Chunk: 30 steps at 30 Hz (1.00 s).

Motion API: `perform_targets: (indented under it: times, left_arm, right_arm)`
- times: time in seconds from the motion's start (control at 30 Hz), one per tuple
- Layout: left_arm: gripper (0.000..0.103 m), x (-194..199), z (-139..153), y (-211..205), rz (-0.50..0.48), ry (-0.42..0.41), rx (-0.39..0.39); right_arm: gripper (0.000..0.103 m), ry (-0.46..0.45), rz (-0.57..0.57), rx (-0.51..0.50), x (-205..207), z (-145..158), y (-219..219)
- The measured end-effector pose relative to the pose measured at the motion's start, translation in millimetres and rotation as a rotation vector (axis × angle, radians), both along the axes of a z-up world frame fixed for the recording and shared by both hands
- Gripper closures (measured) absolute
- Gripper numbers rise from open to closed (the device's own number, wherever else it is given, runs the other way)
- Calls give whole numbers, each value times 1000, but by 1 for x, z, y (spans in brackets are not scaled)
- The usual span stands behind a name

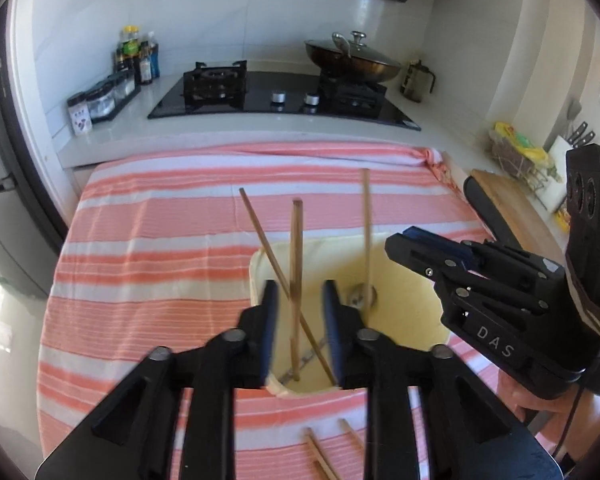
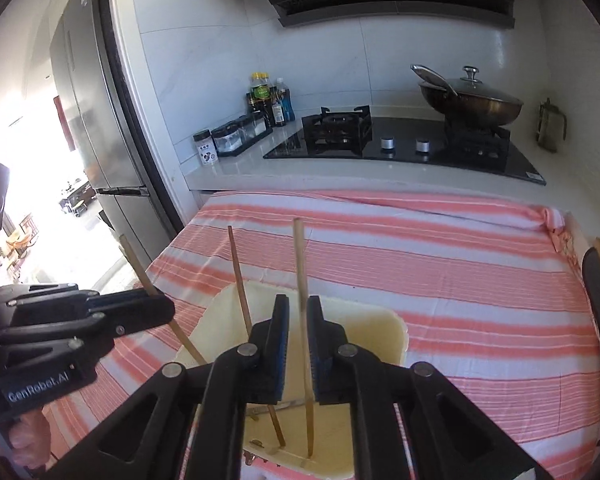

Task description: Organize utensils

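— Chopsticks (image 1: 297,280): how many, and where?

— Three thin wooden sticks stand tilted in the cream bin (image 1: 404,312), a smooth, round-cornered plastic tub on the bench under a pink-and-white striped cloth (image 1: 160,248). Two more lie flat on the cloth (image 1: 328,452) at the near edge. Something metal, maybe a spoon (image 1: 362,296), sits in the bin.

— Left gripper (image 1: 298,320)?

— Jaws released, blue pads either side of two crossed sticks, not touching them.

— Right gripper (image 2: 298,340)?

— Jaws parted around one upright stick (image 2: 302,304); I cannot tell whether a pad touches it.

— Behind?

— Black glass hob (image 1: 284,96), one lidded wok (image 1: 352,62).
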State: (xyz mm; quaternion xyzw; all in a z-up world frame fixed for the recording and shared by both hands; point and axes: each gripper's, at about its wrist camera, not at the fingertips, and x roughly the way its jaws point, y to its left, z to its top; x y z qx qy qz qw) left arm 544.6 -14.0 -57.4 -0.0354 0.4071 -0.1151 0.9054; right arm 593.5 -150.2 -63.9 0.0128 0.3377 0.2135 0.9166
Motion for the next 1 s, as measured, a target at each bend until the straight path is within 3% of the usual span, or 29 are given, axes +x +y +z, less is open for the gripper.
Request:
perform_targets:
  times: [0.03, 0.07, 0.23, 0.33, 0.43, 0.57, 0.67, 0.77, 1.0]
  left_arm:
    - [43, -7, 1, 3, 1, -11, -10]
    - [33, -15, 3, 6, -2, -31, -16]
    - [22, -89, 2, 32, -27, -52, -5]
    - [13, -151, -10, 53, -33, -43, -7]
    - [9, -214, -35, 67, 10, -14, 8]
    - [9, -265, -71, 69, 84, 33, 2]
    - [9, -273, -90, 59, 109, 29, -8]
    - [9, -268, -101, 49, 151, -21, 13]
    - [9, -237, -126, 52, 217, -35, 49]
  right_arm:
    - [66, -9, -4, 0, -5, 2, -1]
    - [56, -33, -3, 1, -14, 5, -2]
    - [56, -133, 59, -65, -85, 21, -16]
    - [53, -156, 98, -135, -153, 11, -35]
    - [50, -159, 97, -202, -219, -17, -62]
    - [46, -92, -14, -246, -278, -76, -101]
    - [46, 58, -106, -219, -290, -122, -131]
    - [46, 164, -190, -231, -286, -147, -152]
    - [46, 175, -289, -225, -278, -158, -173]
